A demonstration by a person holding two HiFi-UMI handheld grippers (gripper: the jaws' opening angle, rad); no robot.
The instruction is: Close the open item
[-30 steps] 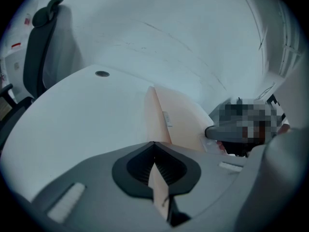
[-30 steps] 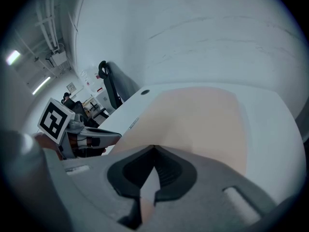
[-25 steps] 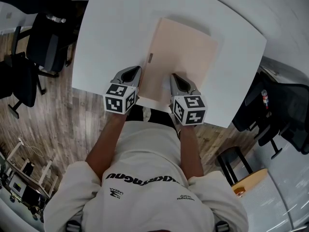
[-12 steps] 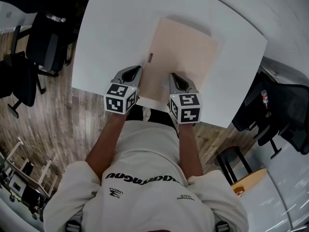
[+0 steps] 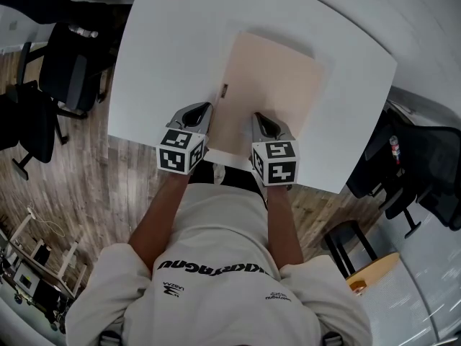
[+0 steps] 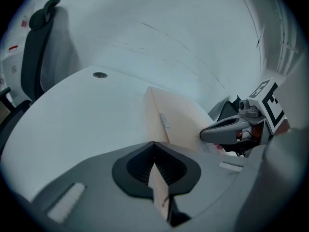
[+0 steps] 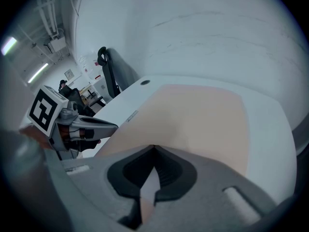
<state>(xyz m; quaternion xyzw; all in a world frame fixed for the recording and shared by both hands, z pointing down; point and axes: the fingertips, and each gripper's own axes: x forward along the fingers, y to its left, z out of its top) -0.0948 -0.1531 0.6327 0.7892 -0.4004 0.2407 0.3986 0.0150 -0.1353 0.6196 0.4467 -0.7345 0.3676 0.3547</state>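
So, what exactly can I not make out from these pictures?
- Head view: the near edge of the folder is hidden under the left gripper and right gripper, both shut on it.
- Head view: the label is too small to read.
- Gripper views: only the beige cover shows; anything inside is hidden.
- Head view: the frame cuts off the far edge of the table.

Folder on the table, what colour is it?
The folder is a plain pale peach-beige all over. The head view shows it best.
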